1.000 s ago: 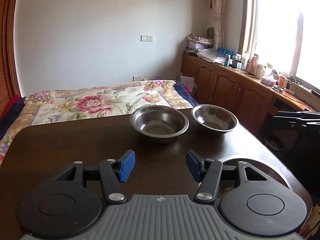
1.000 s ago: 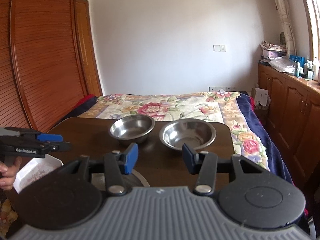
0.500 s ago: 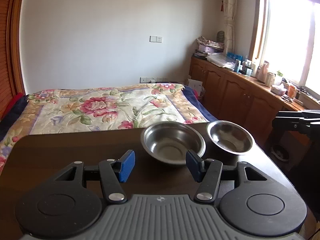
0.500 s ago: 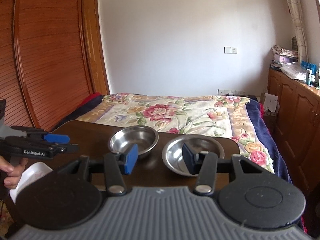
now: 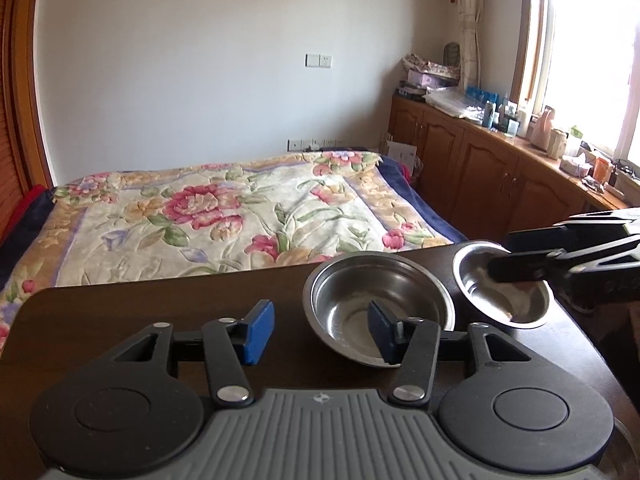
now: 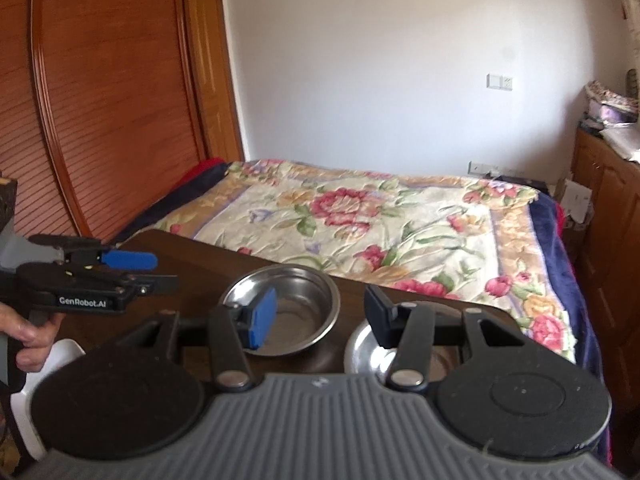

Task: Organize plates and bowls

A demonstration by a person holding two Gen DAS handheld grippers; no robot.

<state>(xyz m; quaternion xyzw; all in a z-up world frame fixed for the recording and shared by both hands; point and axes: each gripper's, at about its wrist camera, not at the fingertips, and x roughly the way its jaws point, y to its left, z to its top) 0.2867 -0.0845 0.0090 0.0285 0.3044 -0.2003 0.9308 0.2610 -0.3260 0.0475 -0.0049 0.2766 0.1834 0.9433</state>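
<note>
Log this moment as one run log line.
left tool: open, jaws just closing, straddling left bowl rim | right tool: open, over right bowl | nothing gripped

Left gripper (image 5: 320,330): jaws apart, just been closing in somewhat, nothing pressed between the blue-padded fingers (image 5: 258,332); angled downward. Seen from the right wrist view, it is carried side-on by a bare hand (image 6: 28,338) curled round its handle. Right gripper (image 6: 316,318): jaws part-open, gripping nothing, tilted downward, fingers (image 6: 262,318) level with each other.
</note>
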